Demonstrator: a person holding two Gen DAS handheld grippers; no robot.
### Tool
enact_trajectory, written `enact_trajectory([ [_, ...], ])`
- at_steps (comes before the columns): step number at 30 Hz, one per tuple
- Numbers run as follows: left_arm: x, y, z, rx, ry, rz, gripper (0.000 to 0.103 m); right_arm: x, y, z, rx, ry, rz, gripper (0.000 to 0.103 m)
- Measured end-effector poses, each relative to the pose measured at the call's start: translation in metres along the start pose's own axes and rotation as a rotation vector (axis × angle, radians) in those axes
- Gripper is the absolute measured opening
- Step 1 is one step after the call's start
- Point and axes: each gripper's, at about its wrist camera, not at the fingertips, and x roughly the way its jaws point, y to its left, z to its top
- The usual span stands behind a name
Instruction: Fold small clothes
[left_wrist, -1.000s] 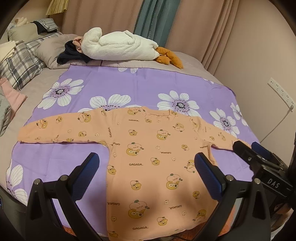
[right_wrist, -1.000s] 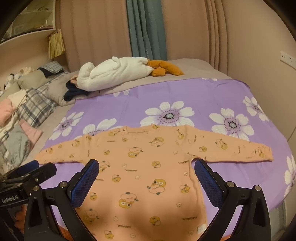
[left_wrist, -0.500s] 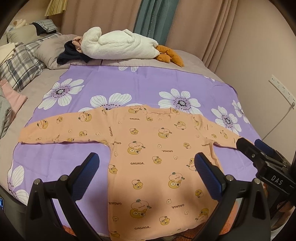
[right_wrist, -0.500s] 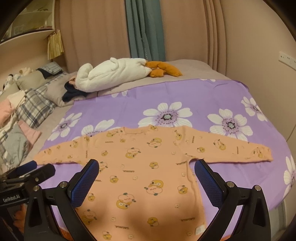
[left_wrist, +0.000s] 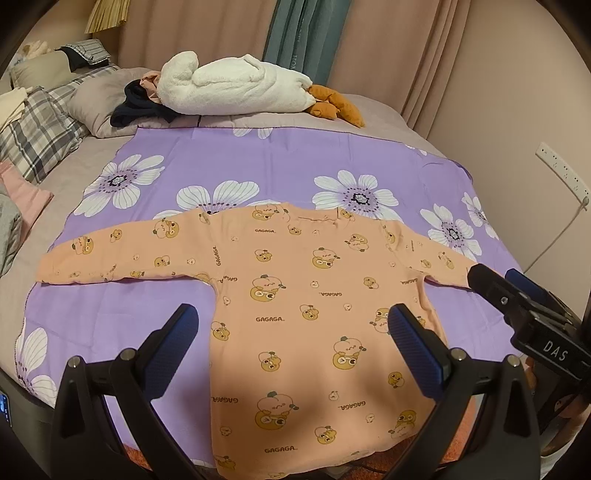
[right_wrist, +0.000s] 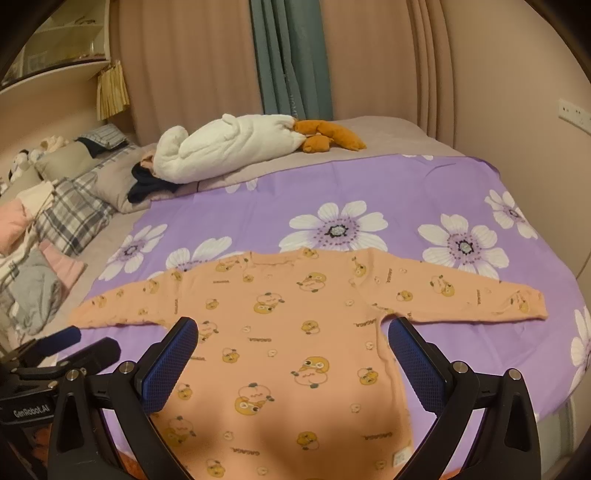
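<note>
Shirt: I see an orange top (left_wrist: 310, 302) flat on the purple sheet (left_wrist: 295, 158).
Left hand-held gripper (left_wrist: 295, 350): spread, empty.
Right hand-held gripper (right_wrist: 291, 354): spread, empty.

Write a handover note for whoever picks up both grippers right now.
Left gripper: open, empty, held above the lower half of the shirt.
Right gripper: open, empty, also above the shirt's lower half.
Orange long-sleeved shirt: spread flat on the purple flowered sheet, both sleeves stretched out sideways, hem at the near edge of the bed.
Done: the shirt is laid out; no fold is made.
Left: fold in both sleeves, then fold the body.
</note>
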Motion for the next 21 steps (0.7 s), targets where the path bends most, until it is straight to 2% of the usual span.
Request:
enact_trajectory([
  [21,0.0011,-0.002,-0.0043,0.001,0.007,0.021,0.103,0.0045,-0.0069,-0.0045,0.027,0.013,0.045,0.102],
])
